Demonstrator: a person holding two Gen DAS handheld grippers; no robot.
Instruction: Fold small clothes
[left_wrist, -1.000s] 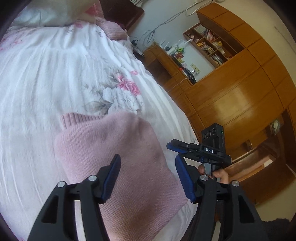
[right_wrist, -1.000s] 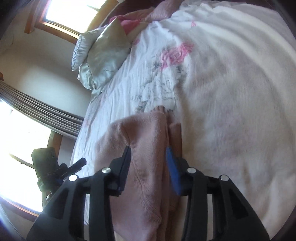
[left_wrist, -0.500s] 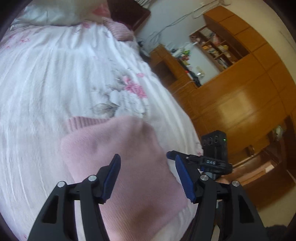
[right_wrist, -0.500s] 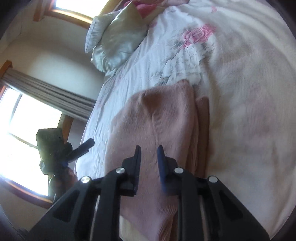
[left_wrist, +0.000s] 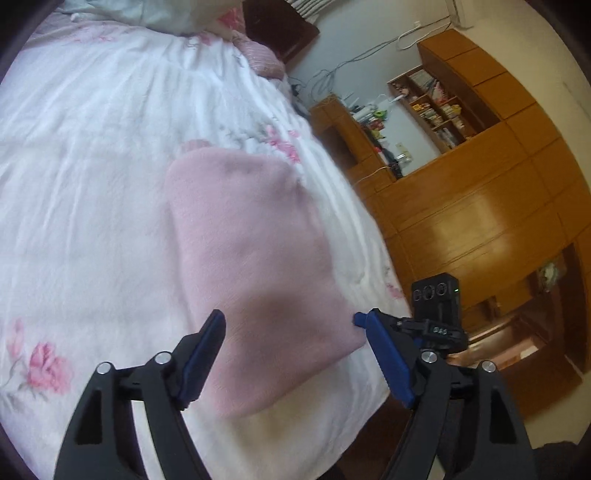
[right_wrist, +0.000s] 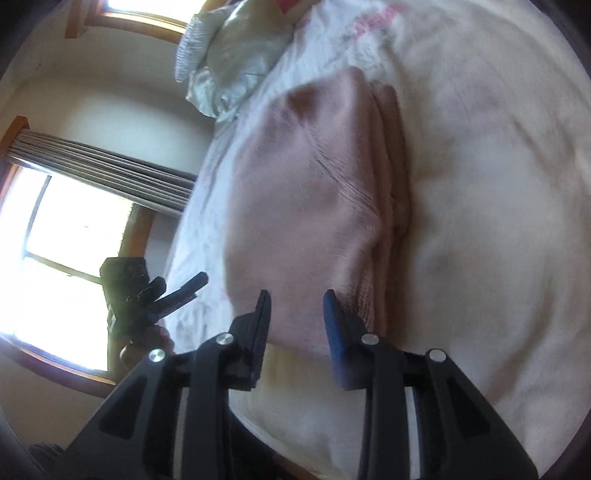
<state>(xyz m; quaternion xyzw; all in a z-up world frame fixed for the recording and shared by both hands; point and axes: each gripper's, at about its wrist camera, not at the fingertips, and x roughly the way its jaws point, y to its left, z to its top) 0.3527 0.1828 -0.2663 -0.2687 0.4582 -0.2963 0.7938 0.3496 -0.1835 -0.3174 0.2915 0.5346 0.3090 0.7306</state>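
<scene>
A pink knitted sweater (left_wrist: 251, 240) lies folded in a flat rectangle on the white flowered bedspread (left_wrist: 92, 177), near the bed's edge. My left gripper (left_wrist: 291, 321) hovers open over its near end, with nothing between the fingers. In the right wrist view the sweater (right_wrist: 314, 184) shows stacked layers along its right side. My right gripper (right_wrist: 295, 295) is open just above the near edge and grips no fabric. The left gripper (right_wrist: 159, 295), held by a hand (right_wrist: 147, 339), shows at the left of that view.
Pillows (right_wrist: 229, 66) lie at the head of the bed. A wooden wardrobe (left_wrist: 480, 221) and cluttered shelves (left_wrist: 436, 107) stand past the bed's edge. A window (right_wrist: 55, 240) with a curtain (right_wrist: 103, 170) is on the other side.
The right gripper's fingers narrowed to almost shut, then opened wider again. Both grippers drew back, so more of the folded sweater shows. The left gripper stayed open.
</scene>
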